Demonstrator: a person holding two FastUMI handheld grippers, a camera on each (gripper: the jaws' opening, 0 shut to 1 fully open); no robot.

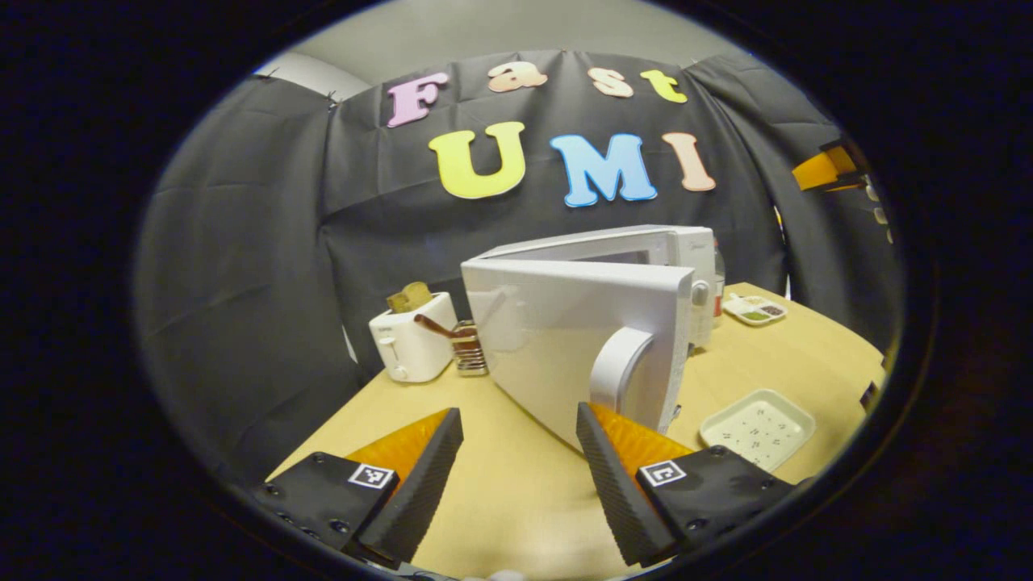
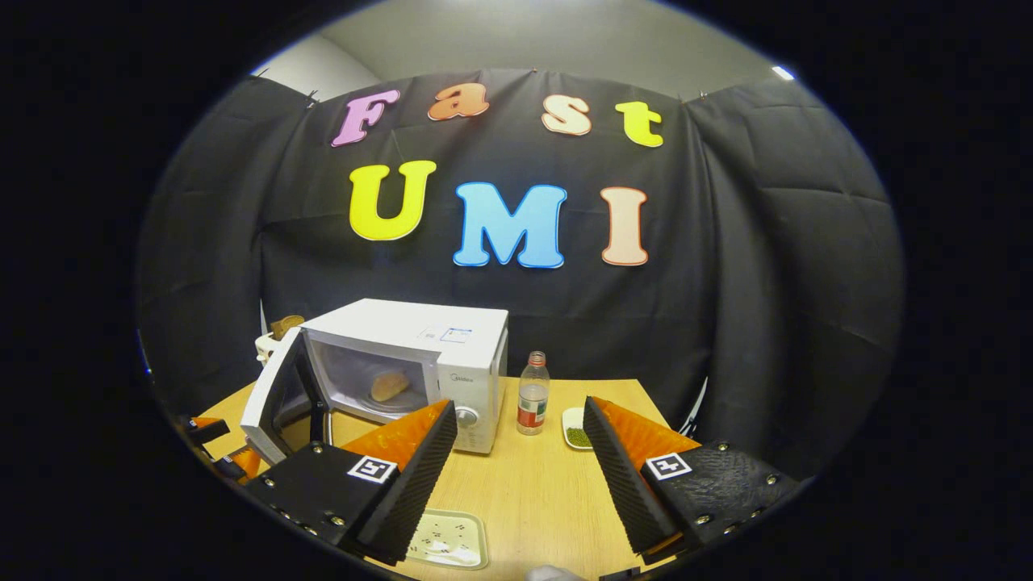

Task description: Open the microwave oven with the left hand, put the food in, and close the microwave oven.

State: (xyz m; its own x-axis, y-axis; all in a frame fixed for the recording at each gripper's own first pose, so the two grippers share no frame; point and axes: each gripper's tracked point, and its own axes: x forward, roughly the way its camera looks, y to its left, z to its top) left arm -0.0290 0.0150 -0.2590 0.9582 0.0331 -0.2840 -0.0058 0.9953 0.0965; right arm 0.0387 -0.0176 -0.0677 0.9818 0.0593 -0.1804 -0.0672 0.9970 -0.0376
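Two grippers are in play, and both stand with fingers apart and nothing between them. I judge the step in hand to be closing the microwave oven (image 2: 403,371): the food (image 2: 389,385), a pale rounded bun-like piece, already sits inside the cavity, and the door (image 1: 577,343) stands ajar, swung out toward my left gripper (image 1: 519,468). In the left gripper view the door's outer face is white and plain, with a curved white handle (image 1: 617,371) near its free edge, just ahead of that gripper's right finger. To do this well, I would lay a finger flat on the outer face close to the handle, far from the hinge, and push in a smooth arc until the latch seats; a push near the hinge would give little leverage and could slide the oven on the wooden table (image 2: 533,492). My right gripper (image 2: 520,468) hovers over the table, well apart from the door, and should stay clear of its swing. An empty white tray (image 1: 757,428) lies on the table near the door's free edge, and a small bottle (image 2: 533,393) stands just right of the oven; neither is in the door's path as far as I can judge.
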